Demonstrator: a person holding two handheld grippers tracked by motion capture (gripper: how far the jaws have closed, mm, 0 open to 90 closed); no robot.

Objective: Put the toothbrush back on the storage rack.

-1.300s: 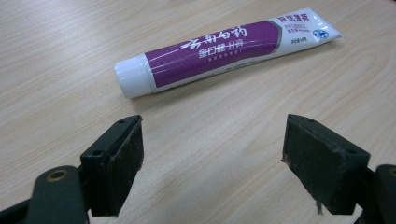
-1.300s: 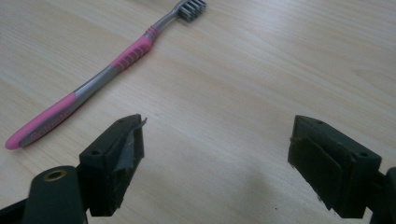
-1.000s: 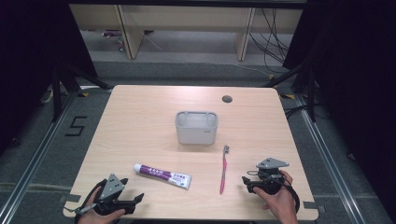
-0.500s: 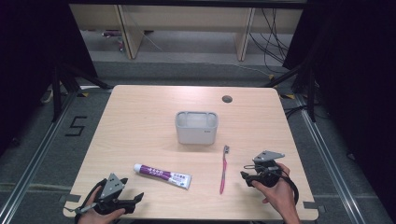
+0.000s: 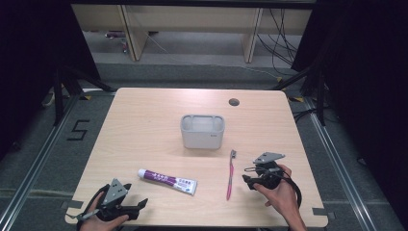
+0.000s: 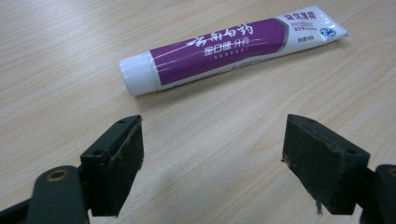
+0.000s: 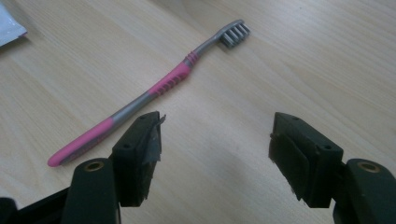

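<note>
Nothing done as yet, by the look of it: pink-and-grey plastic toothbrush (image 5: 230,175) and purple-and-white toothpaste tube (image 5: 167,181) flat on the wooden table (image 5: 144,125) near side of the empty grey plastic holder (image 5: 202,131), left gripper (image 6: 210,154) and right gripper (image 7: 215,149) both wide open, gripping nothing.

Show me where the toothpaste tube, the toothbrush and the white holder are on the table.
toothpaste tube (image 5: 168,180), high view, on the purple middle of the tube.
toothbrush (image 5: 230,175), high view, on the pink handle.
white holder (image 5: 202,138), high view, on its front wall.
</note>
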